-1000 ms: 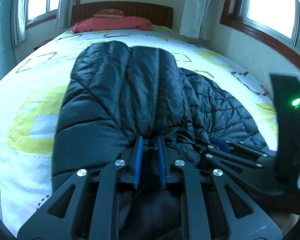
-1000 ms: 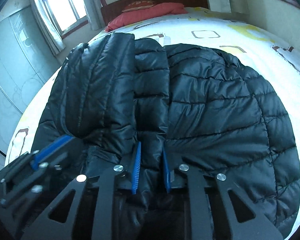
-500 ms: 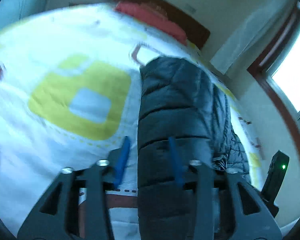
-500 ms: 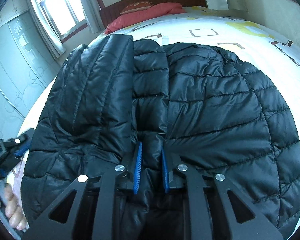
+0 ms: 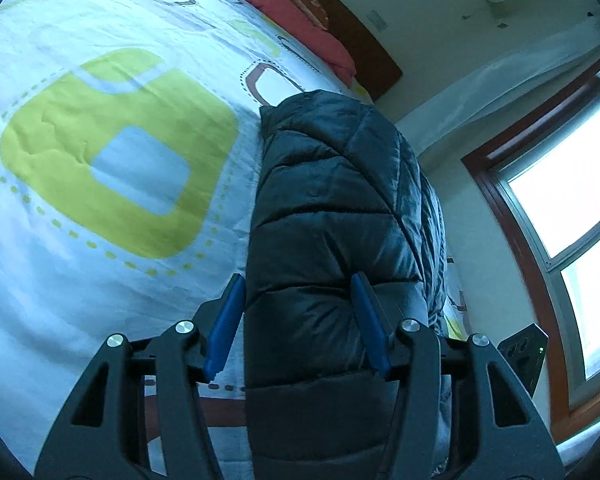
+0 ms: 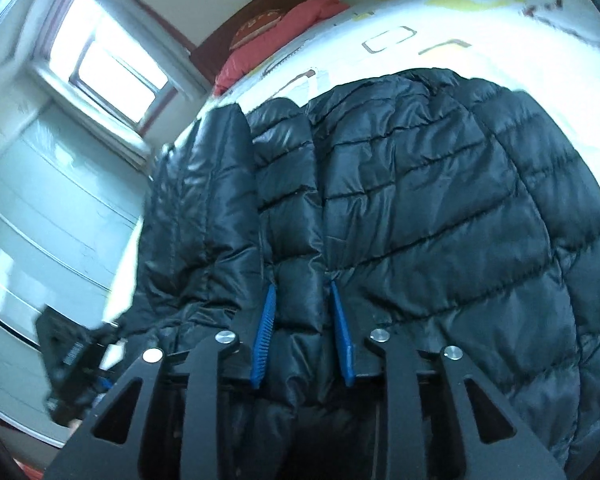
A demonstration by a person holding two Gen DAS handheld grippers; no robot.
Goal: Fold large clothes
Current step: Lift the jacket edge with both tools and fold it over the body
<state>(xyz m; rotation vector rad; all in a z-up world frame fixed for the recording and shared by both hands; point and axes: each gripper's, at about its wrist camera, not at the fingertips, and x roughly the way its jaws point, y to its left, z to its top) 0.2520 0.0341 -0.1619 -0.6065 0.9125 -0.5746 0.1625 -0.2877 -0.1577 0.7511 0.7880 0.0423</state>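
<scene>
Both grips easing off a puffer jacket just folded on the bed

The black puffer jacket lies lengthwise on the patterned bed, one side folded inward to narrow it. The left hand-held gripper, rolled and tilted down, has just been opening; its jaws straddle the folded edge at 6 o'clock, seemingly released. The right hand-held gripper, angled down, has just been opening too, with a quilted ridge between its loosened pads.

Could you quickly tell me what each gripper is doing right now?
Left gripper: open, just been opening, jacket fold between jaws.
Right gripper: jaws just been opening around jacket fold; grip cannot be told.
</scene>
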